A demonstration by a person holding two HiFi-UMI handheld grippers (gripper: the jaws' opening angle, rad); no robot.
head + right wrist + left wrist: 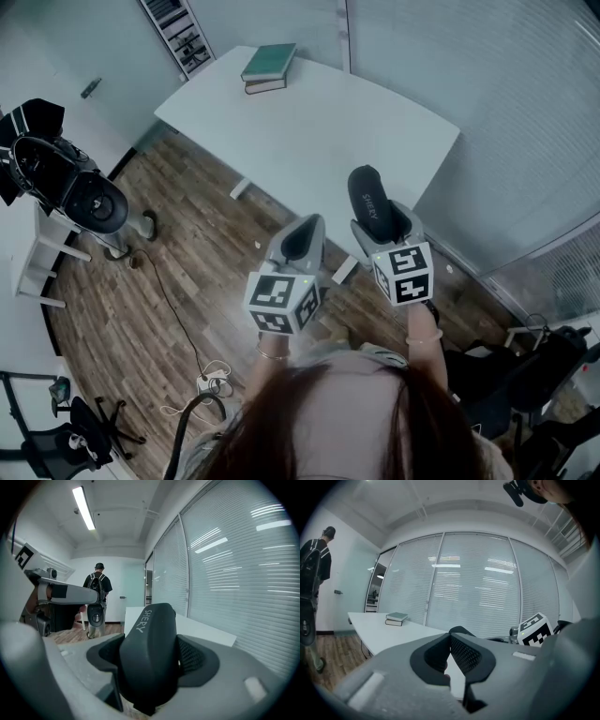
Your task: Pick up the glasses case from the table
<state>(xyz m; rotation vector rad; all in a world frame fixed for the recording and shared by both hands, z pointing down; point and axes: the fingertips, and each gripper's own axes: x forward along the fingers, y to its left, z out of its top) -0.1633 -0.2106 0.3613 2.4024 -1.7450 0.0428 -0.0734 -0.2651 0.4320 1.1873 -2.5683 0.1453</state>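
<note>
Glasses case (147, 639), dark and lettered SHERY, shut, contents hidden. Sits clamped between the jaws of the right gripper (152, 667), one pad pressed to each long side, one end poking up past the fingertips. Hangs in the air, clear of the white table (309, 122); in the head view, shows over that table's near edge.

Left gripper (300, 239) just beside it, level with it, not touching. Jaws brought together in the left gripper view, pads meeting, nothing between them.

Table top bare around the near and middle parts. Two stacked books (269, 67), the green one on top, near the far corner, well apart from both grippers. Curved near edge, open wooden floor (187, 281) beyond its left side.

Glass wall with blinds (525, 112) close along the table's right side. Shelf unit (178, 33) past the far end. Black equipment (75, 187) on a stand at the left, and a cable (178, 319) trailing over the floor to a power strip (214, 380). Person with a backpack (97, 597) standing beyond the table, seen in the right gripper view.
</note>
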